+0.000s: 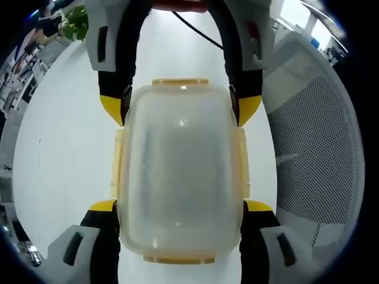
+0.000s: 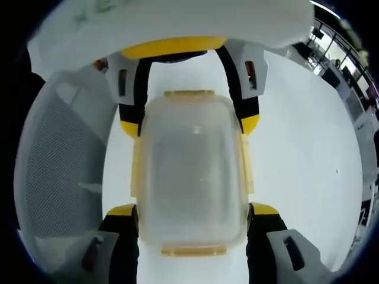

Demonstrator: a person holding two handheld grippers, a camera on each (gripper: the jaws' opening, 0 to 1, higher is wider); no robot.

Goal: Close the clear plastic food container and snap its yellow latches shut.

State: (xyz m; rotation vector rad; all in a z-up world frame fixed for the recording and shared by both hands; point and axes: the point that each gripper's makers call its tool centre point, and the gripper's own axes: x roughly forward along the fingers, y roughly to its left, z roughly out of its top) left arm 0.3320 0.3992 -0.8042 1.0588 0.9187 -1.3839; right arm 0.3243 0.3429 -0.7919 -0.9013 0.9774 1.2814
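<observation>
1. Clear plastic food container (image 1: 180,171): it lies on a white table (image 1: 65,154) with its lid on, between the two grippers, which face each other across it. In the right gripper view the container (image 2: 190,171) appears the same way, seen from the opposite end.
2. Yellow latches (image 1: 180,81): one sits on each of the four edges. The two long side latches lie flat against the walls. Whether the end latches are snapped down cannot be told.
3. Left gripper (image 1: 180,210): its yellow-tipped jaws stand apart, one on each long side of the container at its near end, touching or almost touching the walls; a firm clamp cannot be confirmed.
4. Right gripper (image 2: 190,210): its jaws likewise stand apart, straddling its own near end of the container. In the left gripper view it reaches in from the far side (image 1: 180,109).
5. Grey mesh chair (image 1: 314,148): it stands beside the table, to the right in the left gripper view.
</observation>
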